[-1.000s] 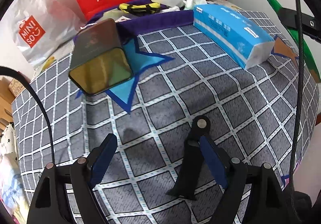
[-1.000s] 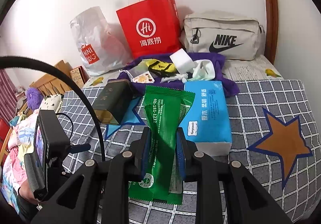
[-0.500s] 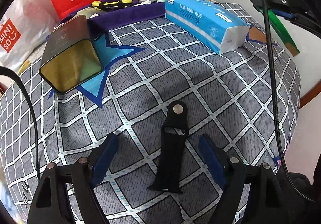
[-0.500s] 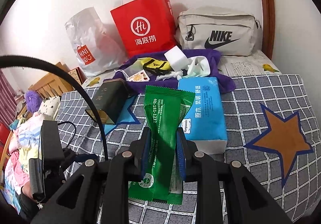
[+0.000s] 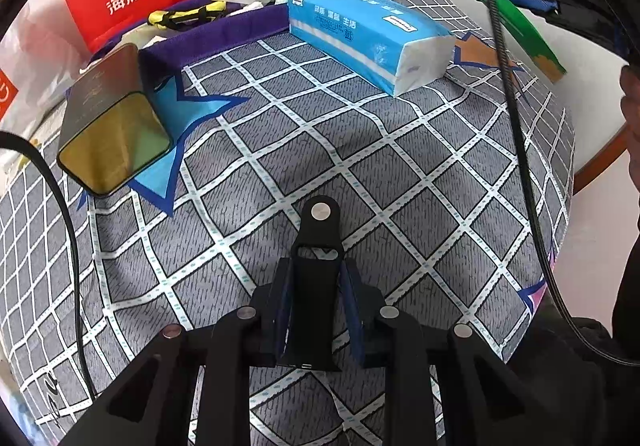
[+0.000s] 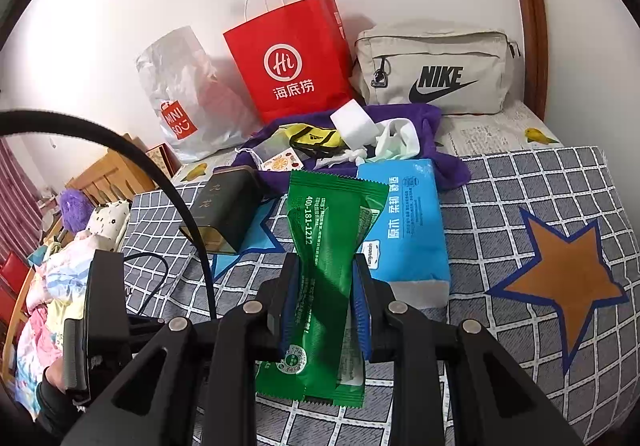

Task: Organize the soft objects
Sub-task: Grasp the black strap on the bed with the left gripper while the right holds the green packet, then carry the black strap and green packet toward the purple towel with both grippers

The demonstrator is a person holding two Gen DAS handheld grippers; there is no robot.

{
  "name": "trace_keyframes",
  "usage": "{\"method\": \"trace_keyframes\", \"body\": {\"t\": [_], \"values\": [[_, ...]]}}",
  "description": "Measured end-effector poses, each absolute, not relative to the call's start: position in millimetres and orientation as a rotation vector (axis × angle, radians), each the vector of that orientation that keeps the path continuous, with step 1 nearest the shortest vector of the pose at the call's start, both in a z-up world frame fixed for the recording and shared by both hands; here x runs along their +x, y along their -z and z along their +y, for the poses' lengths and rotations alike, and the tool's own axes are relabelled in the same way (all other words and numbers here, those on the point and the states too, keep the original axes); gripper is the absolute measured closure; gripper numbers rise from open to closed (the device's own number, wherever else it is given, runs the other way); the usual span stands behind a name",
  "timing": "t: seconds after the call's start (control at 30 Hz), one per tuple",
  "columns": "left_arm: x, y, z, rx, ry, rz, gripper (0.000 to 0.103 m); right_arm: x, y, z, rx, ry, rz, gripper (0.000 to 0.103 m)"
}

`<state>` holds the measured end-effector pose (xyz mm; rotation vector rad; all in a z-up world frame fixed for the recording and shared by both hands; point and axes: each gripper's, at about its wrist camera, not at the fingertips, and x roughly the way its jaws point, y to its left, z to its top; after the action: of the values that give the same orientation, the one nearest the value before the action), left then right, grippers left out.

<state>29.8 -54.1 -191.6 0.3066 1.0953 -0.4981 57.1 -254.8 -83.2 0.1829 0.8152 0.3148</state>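
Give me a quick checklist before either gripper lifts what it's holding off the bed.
1. Left gripper astride the black rubber watch strap, jaws closing: ok.
2. Pads fully pressing on the strap: cannot tell.
3. Right gripper clamped on the green foil packet: ok.
4. Blue tissue pack apart from the strap: ok.
5. Dark metal tin apart from the strap: ok.
6. Black cable near the lift path: cannot tell.

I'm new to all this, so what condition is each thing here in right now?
left gripper: jaws closing around black strap
right gripper: shut on green packet
tissue pack: sealed, lying flat
dark tin: on its side
red bag: upright
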Motion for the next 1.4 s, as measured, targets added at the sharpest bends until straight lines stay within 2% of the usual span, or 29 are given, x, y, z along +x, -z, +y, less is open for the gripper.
{"method": "trace_keyframes", "body": {"t": [0.03, 0.17, 0.3, 0.37, 0.4, 0.63, 1.4], "values": [[29, 192, -53, 0.31, 0.498, 1.098, 0.077, 55, 83, -255, 0.185, -0.319, 0.814, 0.077], [21, 192, -46, 0.307, 0.515, 1.11, 0.062, 48, 81, -255, 0.184, -0.329, 0.802, 0.077], [18, 193, -51, 0.333, 0.495, 1.113, 0.062, 45, 82, -257, 0.193, -0.331, 0.797, 0.077], [21, 193, -53, 0.336, 0.502, 1.111, 0.07, 46, 83, -259, 0.205, -0.335, 0.798, 0.077], [23, 193, -54, 0.334, 0.503, 1.11, 0.083, 46, 83, -259, 0.207, -0.337, 0.799, 0.077], [35, 187, -49, 0.265, 0.498, 1.14, 0.083, 49, 83, -256, 0.195, -0.348, 0.815, 0.077], [53, 116, -19, 0.19, 0.378, 0.988, 0.083, 77, 74, -220, 0.106, -0.41, 0.861, 0.077]]}}
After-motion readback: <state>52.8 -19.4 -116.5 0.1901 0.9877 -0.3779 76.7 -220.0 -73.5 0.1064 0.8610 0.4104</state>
